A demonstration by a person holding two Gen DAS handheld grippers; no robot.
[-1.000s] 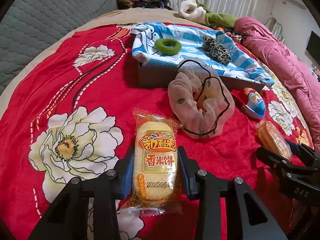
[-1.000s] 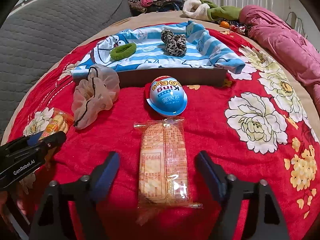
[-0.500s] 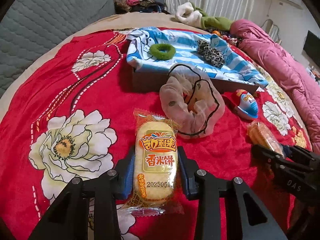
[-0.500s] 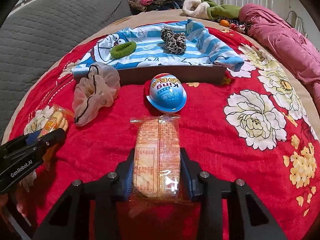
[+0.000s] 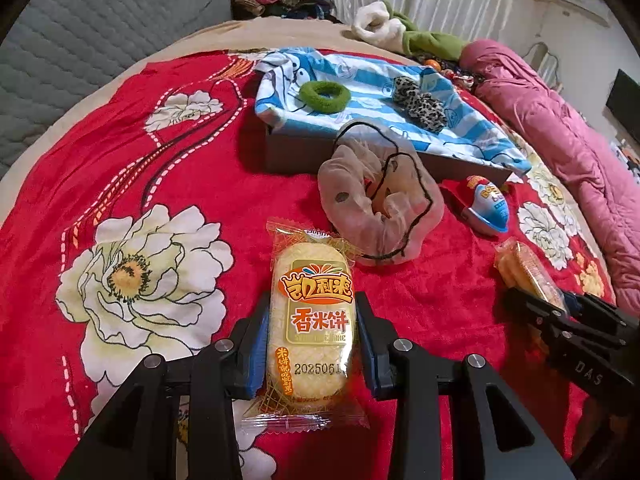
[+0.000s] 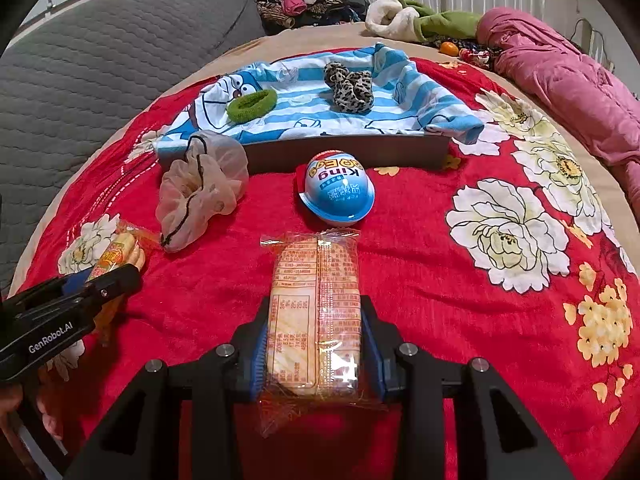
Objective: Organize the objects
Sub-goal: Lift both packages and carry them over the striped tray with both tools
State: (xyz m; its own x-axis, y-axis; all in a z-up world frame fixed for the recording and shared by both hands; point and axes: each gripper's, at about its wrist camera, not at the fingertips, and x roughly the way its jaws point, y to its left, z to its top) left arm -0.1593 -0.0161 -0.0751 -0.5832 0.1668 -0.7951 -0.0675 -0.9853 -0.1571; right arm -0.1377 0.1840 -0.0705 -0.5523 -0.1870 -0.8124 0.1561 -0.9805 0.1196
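Red blanket (image 5: 200, 184) with big white flowers and yellow middles. Yellow rice cracker packet (image 5: 312, 320) with orange and red letters, clear ends. Second cracker packet (image 6: 316, 312), pale orange with small print on the back. Blue and white egg toy (image 6: 340, 192) with a red top and yellow letters. Blue and white striped cloth (image 6: 320, 92) with a cartoon cat face. Green hair ring (image 5: 325, 96). Black and cream spotted scrunchie (image 6: 350, 88). Beige see-through scrunchie (image 5: 380, 208) with a black cord. Pink quilt (image 5: 560, 120). Grey stitched headboard (image 6: 100, 80).

My bed's red floral blanket (image 6: 420, 280) carries a brown box (image 6: 344, 152), a sheer scrunchie (image 6: 200, 188) and a blue toy egg (image 6: 338, 192). A pink quilt (image 6: 560, 80) lies along its far edge.
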